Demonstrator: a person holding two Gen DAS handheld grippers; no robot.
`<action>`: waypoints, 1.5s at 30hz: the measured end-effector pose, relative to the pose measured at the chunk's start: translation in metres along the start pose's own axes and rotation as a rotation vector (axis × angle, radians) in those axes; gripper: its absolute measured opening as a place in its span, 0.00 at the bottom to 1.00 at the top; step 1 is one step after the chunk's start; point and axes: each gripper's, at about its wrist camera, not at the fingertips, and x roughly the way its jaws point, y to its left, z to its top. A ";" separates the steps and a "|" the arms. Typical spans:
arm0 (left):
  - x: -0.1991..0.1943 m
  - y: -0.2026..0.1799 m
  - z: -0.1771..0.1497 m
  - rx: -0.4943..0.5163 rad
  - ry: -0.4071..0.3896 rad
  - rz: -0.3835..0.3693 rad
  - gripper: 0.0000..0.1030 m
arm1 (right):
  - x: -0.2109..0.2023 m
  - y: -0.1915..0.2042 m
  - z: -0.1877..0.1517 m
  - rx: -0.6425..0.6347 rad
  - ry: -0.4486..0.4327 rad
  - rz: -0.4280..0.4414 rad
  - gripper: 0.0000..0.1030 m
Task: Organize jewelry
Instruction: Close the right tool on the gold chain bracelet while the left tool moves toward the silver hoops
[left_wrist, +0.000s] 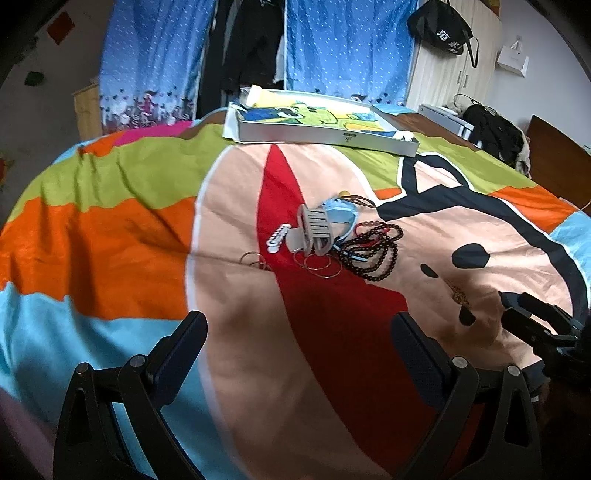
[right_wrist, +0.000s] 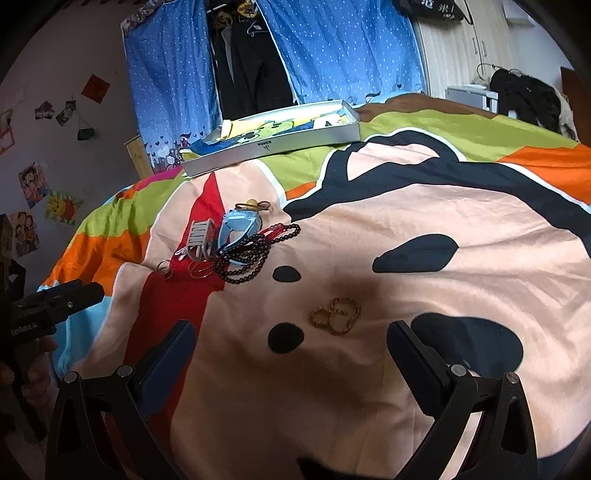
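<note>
A pile of jewelry lies on the colourful bedspread: dark bead strands (left_wrist: 373, 254) (right_wrist: 245, 258), a grey hair claw (left_wrist: 317, 229) (right_wrist: 201, 236), a light blue clip (left_wrist: 341, 214) (right_wrist: 238, 229), thin hoop rings (left_wrist: 321, 264) (right_wrist: 199, 269) and a white barrette (left_wrist: 277, 238). A gold-brown bead bracelet (right_wrist: 336, 314) (left_wrist: 458, 293) lies apart, just ahead of my right gripper (right_wrist: 291, 347), which is open and empty. My left gripper (left_wrist: 299, 338) is open too, well short of the pile. Each gripper shows at the edge of the other's view.
A shallow white box (left_wrist: 325, 138) (right_wrist: 273, 146) with a cartoon-print lining sits at the far side of the bed. Blue dotted curtains (left_wrist: 159, 62) hang behind it. A wardrobe (left_wrist: 450, 70) and dark clothes (left_wrist: 495, 133) stand at the right. A hand (right_wrist: 33, 373) holds the left gripper.
</note>
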 end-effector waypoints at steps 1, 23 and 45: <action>0.003 0.000 0.002 0.005 0.007 -0.010 0.94 | 0.003 -0.003 0.002 0.005 0.005 0.003 1.00; 0.088 0.004 0.052 0.083 0.093 -0.201 0.59 | 0.060 -0.024 0.020 0.090 0.131 -0.025 0.54; 0.152 0.024 0.052 0.009 0.279 -0.190 0.37 | 0.088 -0.033 0.011 0.218 0.224 -0.079 0.42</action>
